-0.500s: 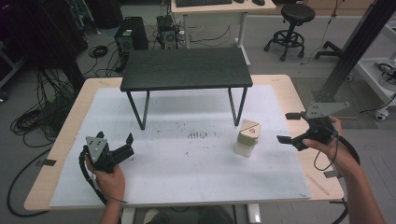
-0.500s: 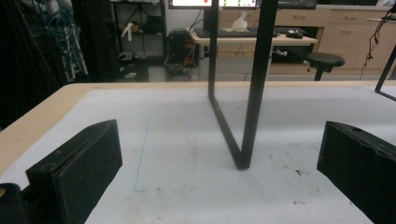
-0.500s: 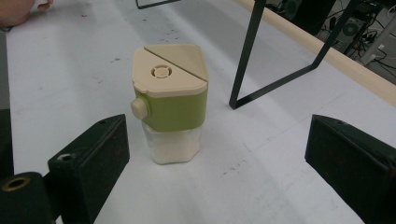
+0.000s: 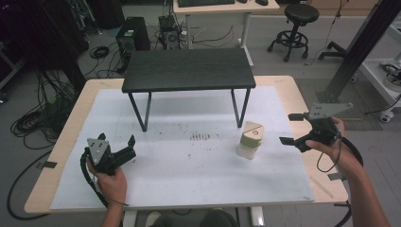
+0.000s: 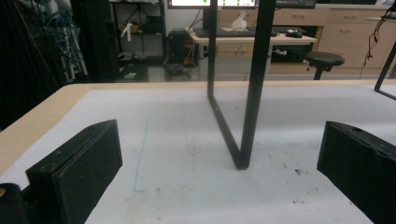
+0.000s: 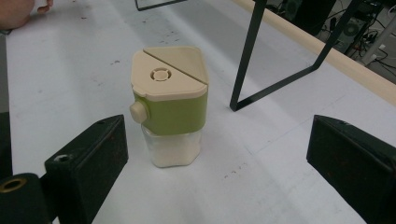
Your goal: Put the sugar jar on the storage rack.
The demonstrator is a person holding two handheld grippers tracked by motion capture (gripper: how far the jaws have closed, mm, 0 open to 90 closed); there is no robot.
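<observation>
Dispenser (image 6: pixel 169 105) contents look white; its far side is hidden.

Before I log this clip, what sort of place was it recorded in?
Probably a lab or workshop: a computer tower and loose cables on the floor, a desk with a keyboard, and a stool behind the work table.
</observation>
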